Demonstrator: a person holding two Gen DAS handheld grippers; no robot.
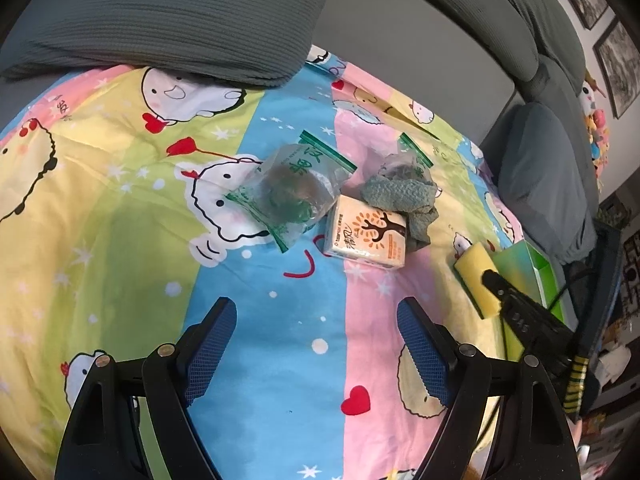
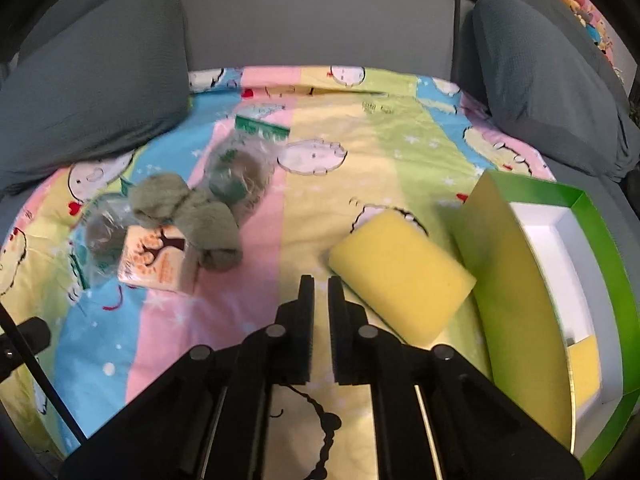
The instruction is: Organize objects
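A yellow sponge (image 2: 400,268) lies on the cartoon-print blanket, leaning against a green box (image 2: 520,280) with a white inside. My right gripper (image 2: 321,284) is shut with nothing between its fingers, just left of the sponge. In the left wrist view the right gripper (image 1: 489,276) shows over the sponge (image 1: 478,276). Another yellow piece (image 2: 584,368) sits inside the box. My left gripper (image 1: 316,312) is open and empty above the blanket, short of a tissue pack (image 1: 366,236). A green cloth (image 1: 400,194) rests against the pack, and a zip bag (image 1: 296,188) lies left of it.
A second zip bag (image 1: 408,156) lies behind the cloth. Grey cushions (image 2: 92,92) (image 2: 548,80) flank the blanket (image 2: 360,152) on the sofa. The box (image 1: 520,264) stands at the blanket's right edge.
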